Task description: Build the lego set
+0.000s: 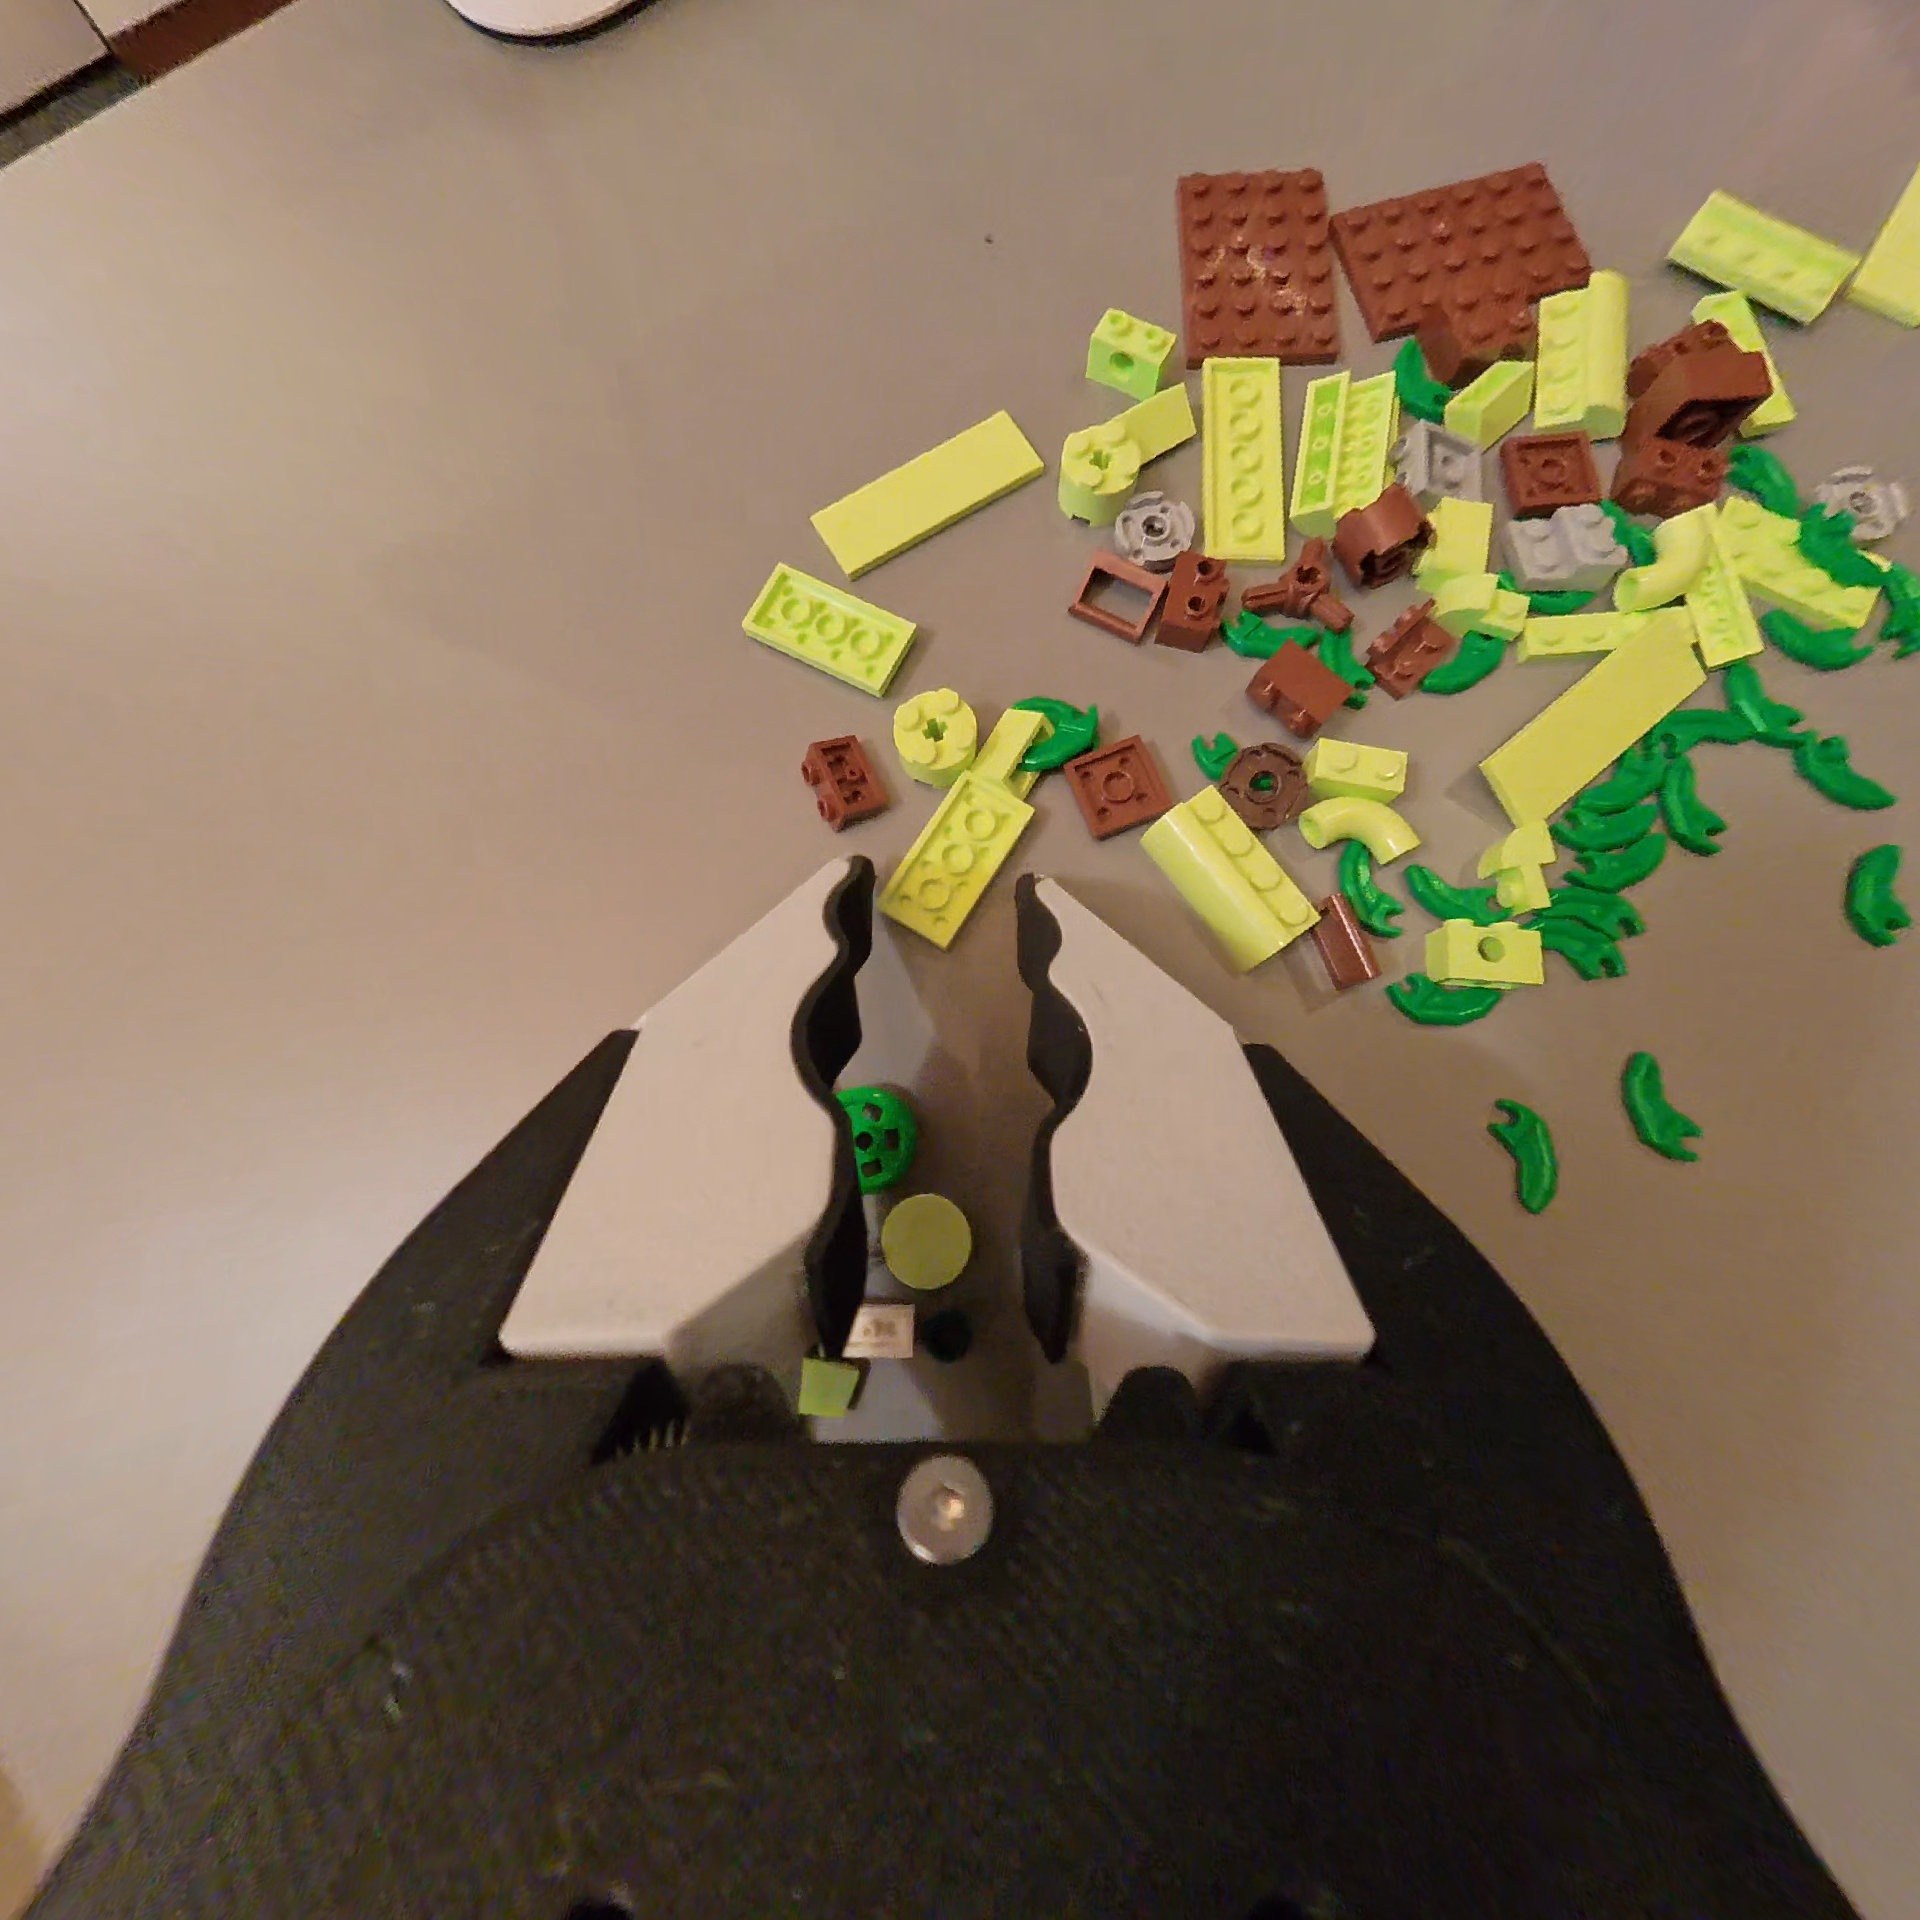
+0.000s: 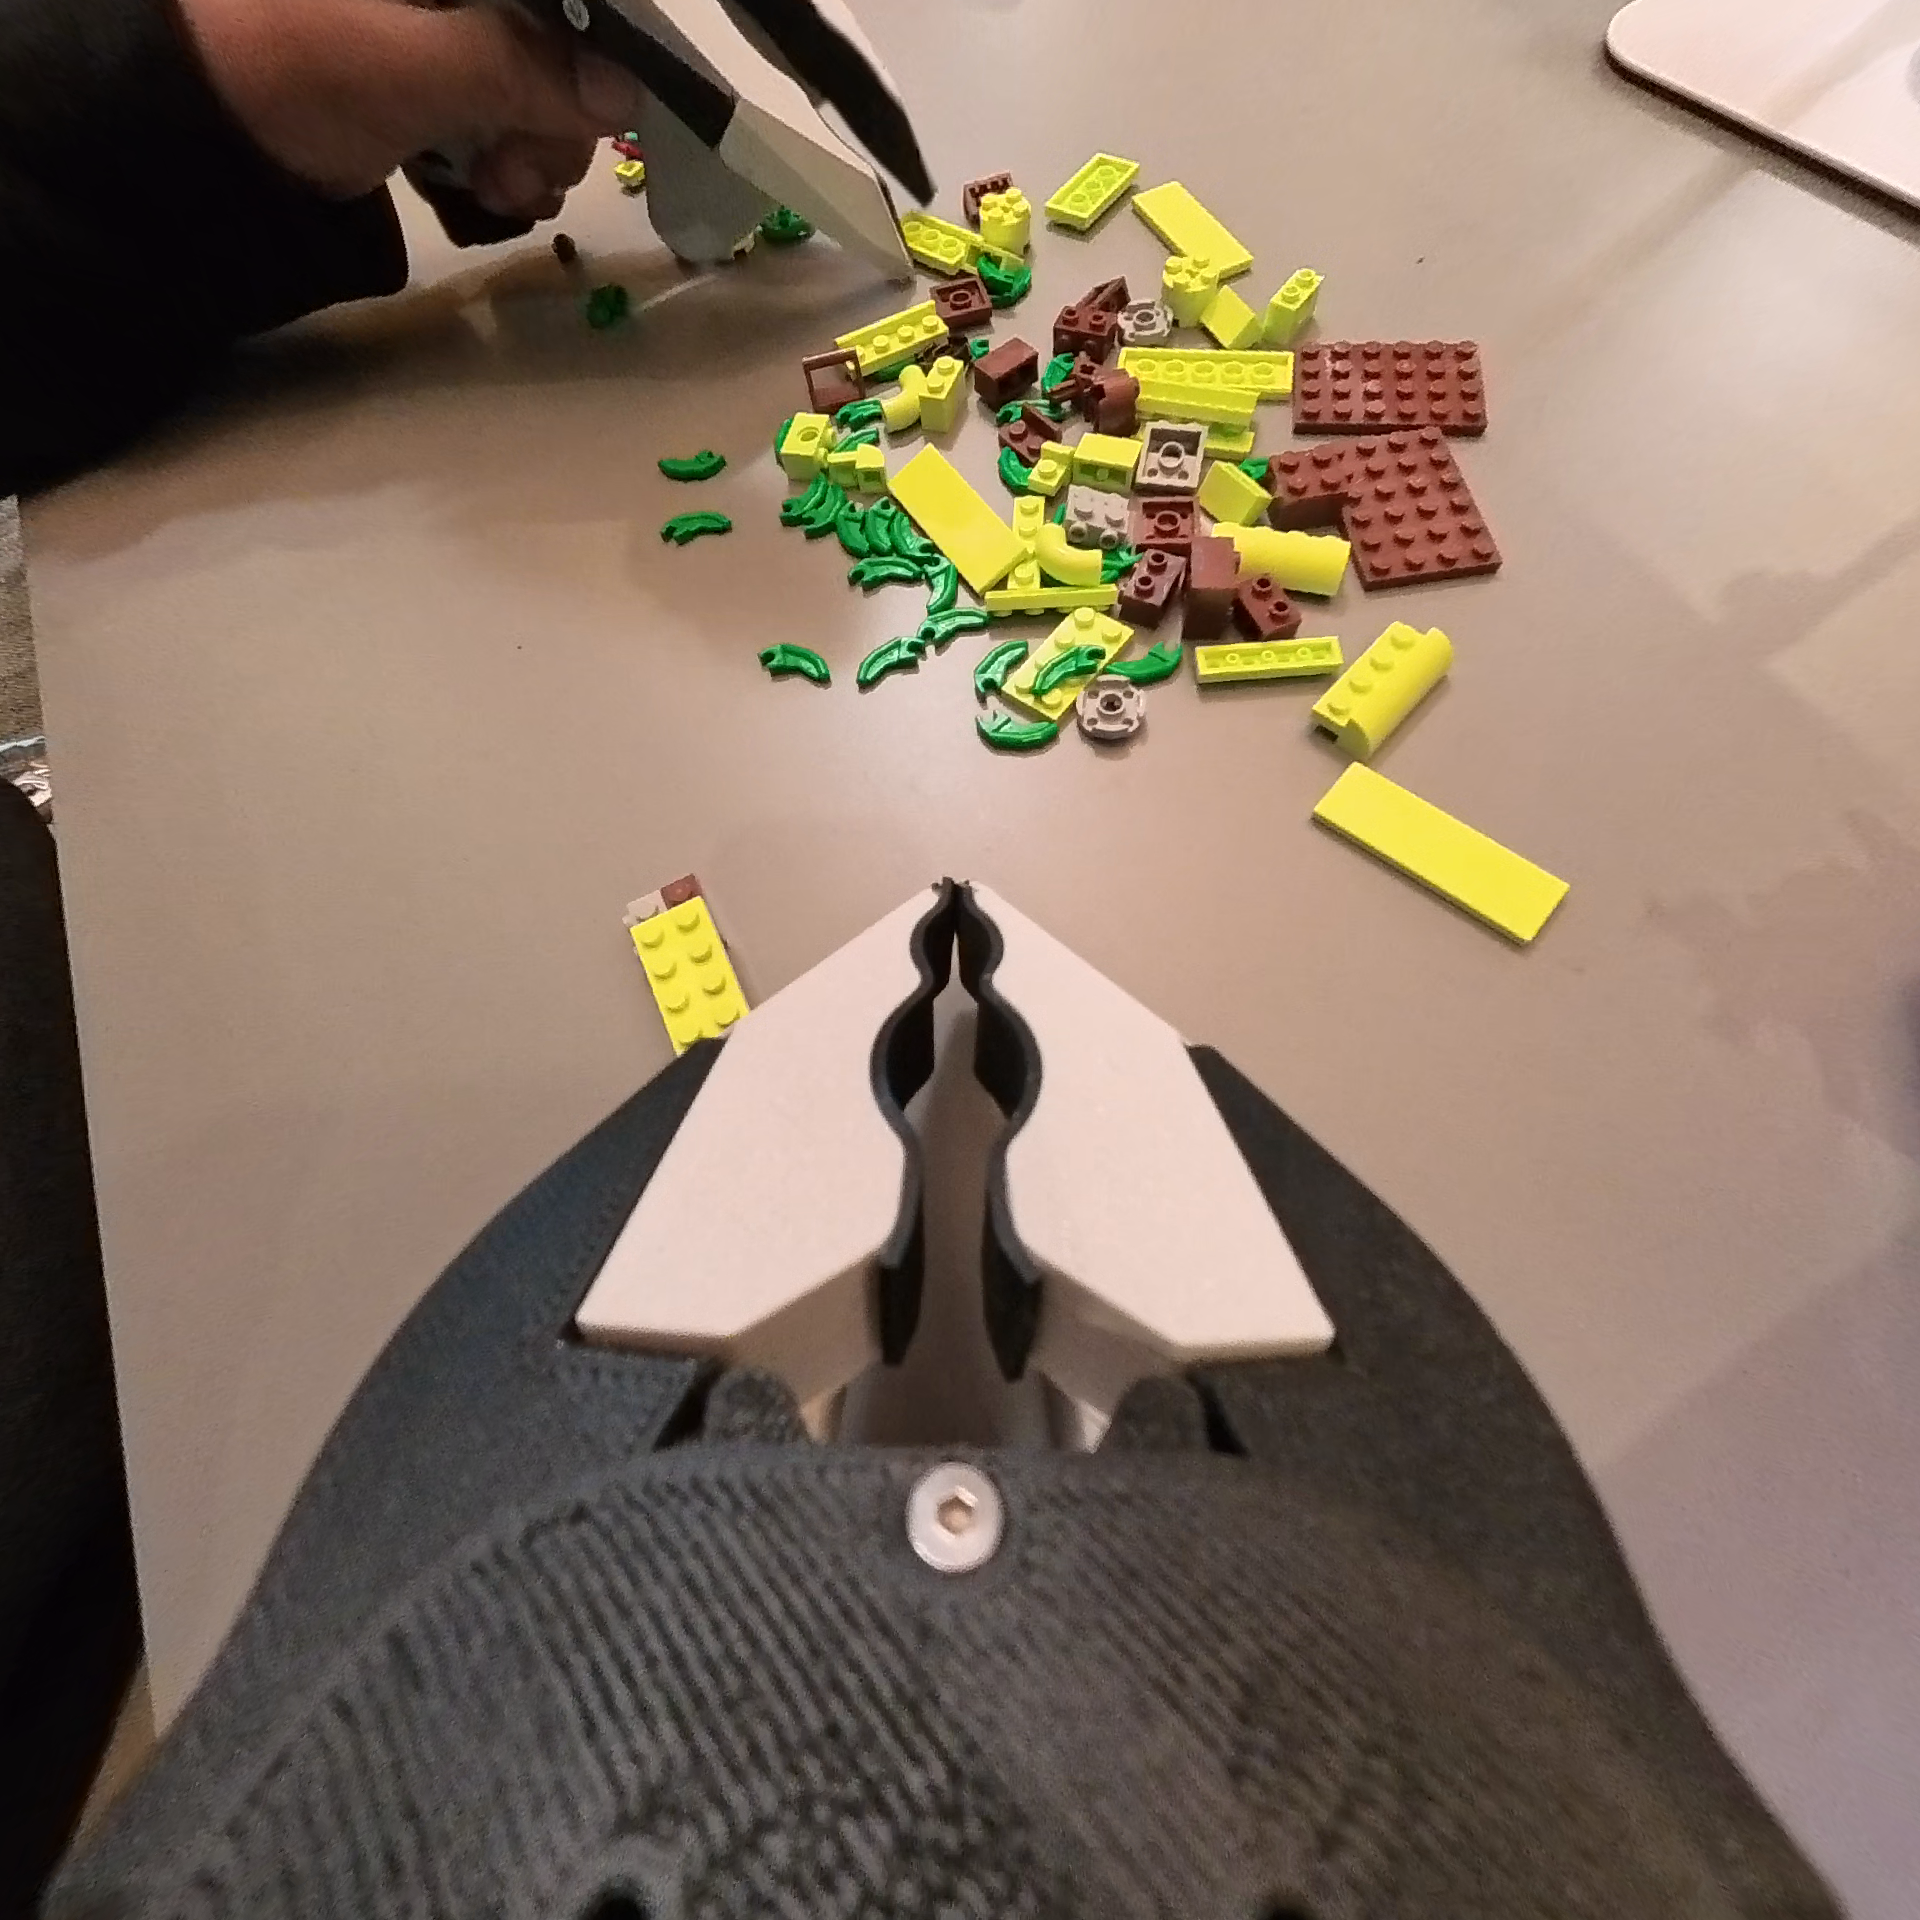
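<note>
Although light and rigid, the lime plate (image 1: 956,858) is best pinched across its long edges by the parted, empty left gripper (image 1: 940,883).

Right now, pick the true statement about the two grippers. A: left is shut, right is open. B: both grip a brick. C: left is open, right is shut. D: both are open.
C: the left gripper shows a clear gap between its tips over the table, while the right gripper has its tips touching and holds nothing.
</note>
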Demonstrator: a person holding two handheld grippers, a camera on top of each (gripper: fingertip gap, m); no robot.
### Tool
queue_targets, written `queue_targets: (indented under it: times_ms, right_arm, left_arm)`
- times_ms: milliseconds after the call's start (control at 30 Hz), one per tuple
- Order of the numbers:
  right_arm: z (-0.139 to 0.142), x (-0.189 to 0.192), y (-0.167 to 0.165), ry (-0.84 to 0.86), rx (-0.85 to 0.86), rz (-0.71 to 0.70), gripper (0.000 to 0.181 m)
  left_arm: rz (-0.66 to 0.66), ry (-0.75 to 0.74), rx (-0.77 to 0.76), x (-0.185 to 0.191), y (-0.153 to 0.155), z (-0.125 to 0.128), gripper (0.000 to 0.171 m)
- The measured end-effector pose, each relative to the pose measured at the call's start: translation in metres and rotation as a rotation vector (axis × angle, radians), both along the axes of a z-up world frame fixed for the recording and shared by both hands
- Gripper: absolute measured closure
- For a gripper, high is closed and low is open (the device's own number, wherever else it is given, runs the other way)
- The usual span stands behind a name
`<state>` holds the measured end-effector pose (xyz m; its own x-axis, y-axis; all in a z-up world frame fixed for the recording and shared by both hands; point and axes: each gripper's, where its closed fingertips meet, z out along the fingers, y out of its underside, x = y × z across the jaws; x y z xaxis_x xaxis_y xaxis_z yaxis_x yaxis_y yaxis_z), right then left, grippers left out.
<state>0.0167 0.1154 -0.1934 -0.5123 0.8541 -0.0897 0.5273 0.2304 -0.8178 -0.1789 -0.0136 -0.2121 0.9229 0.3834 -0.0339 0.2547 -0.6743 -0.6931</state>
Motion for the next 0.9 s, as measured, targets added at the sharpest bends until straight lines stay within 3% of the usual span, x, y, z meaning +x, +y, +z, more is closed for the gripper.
queue_targets:
  times_ms: [400, 567, 667, 900]
  right_arm:
    - [-0.002, 0.000, -0.001, -0.005, 0.015, 0.007, 0.181]
    - [-0.002, 0.001, -0.002, -0.006, 0.022, 0.010, 0.181]
    - [-0.003, 0.001, -0.002, -0.004, 0.026, 0.011, 0.181]
    - [-0.003, 0.001, -0.002, -0.006, 0.033, 0.013, 0.181]
  left_arm:
    - [-0.014, -0.049, 0.016, 0.003, -0.001, -0.002, 0.150]
    - [-0.051, -0.067, 0.000, 0.011, -0.001, -0.003, 0.167]
    - [-0.055, -0.083, -0.001, 0.012, -0.002, -0.003, 0.167]
    - [-0.051, -0.283, 0.148, 0.021, 0.001, 0.008, 0.168]
